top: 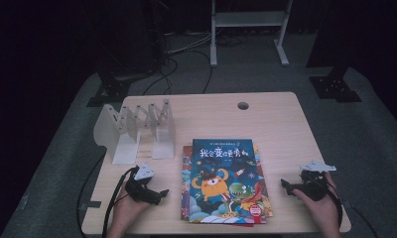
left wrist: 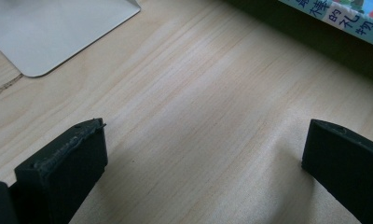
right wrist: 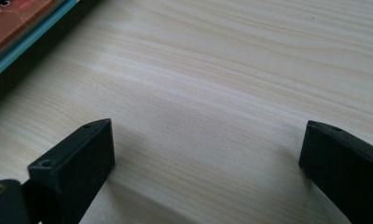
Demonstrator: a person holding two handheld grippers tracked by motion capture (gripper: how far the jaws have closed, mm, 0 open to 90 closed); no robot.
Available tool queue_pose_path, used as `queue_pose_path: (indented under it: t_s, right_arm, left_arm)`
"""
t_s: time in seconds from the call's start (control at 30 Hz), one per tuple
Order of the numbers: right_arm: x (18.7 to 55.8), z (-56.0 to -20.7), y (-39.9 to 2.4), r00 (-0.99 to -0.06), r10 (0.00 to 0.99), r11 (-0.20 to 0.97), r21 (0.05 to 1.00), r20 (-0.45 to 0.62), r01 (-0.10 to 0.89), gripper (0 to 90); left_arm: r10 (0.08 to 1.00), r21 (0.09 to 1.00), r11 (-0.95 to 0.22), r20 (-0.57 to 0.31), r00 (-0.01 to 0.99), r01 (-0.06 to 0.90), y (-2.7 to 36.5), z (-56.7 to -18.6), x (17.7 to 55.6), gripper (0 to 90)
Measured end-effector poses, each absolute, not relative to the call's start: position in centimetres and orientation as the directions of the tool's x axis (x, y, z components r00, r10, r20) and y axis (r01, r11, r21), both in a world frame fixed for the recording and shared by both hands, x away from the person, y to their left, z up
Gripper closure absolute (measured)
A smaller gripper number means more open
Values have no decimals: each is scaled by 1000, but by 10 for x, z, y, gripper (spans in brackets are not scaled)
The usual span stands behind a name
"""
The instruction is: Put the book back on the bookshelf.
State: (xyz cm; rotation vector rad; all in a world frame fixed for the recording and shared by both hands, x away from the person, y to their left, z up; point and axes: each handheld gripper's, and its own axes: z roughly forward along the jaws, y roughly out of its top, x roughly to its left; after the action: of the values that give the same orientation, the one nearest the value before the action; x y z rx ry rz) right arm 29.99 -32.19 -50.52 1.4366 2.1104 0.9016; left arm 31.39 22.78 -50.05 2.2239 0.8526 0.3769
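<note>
The counter (top: 276, 124), pale wood with a round cable hole near its far edge, carries everything here. At the middle of its near edge lies a stack of picture books (top: 225, 183), flat and face up, the top cover showing an orange cartoon monster; the lower books peek out at the left and right, so the stack is loosely squared. It sits between the two hands, probably so either gripper can get at a side edge. Toward the far left corner stands a white expanding book rack (top: 137, 130), its upright dividers fanned apart and vacant, most likely the place where the books are meant to stand. The left gripper (top: 162, 193) rests by the near left corner, pointing at the stack's left edge, jaws spread wide with bare wood between them in the left gripper view. The right gripper (top: 284, 184) lies near the near right corner, aimed at the stack's right edge, likewise released and holding nothing.
</note>
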Motion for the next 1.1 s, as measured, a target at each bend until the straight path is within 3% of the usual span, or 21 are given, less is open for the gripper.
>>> queue_pose_path:
  t_s: [0.23,0.33,0.43,0.53,0.7,1.1]
  right_arm:
    - [299,-505,-322,-368,930,252,718,6,649,26]
    - [295,-504,-322,-363,932,242,732,9,637,130]
    - [295,-504,-323,-361,933,238,737,8,632,144]
    - [293,-504,-323,-359,933,231,747,12,624,230]
    - [293,-498,-321,-355,933,199,733,62,650,288]
    - [298,-476,-311,-394,915,202,747,86,634,298]
  left_arm:
    - [673,711,-527,16,739,465,228,-500,314,0]
    - [673,712,-527,16,739,465,228,-501,314,0]
    - [673,712,-527,16,739,465,228,-500,314,0]
    - [673,712,-527,15,739,465,228,-500,314,0]
    - [673,711,-528,16,740,464,228,-500,314,0]
    - [673,711,-528,16,740,464,228,-500,314,0]
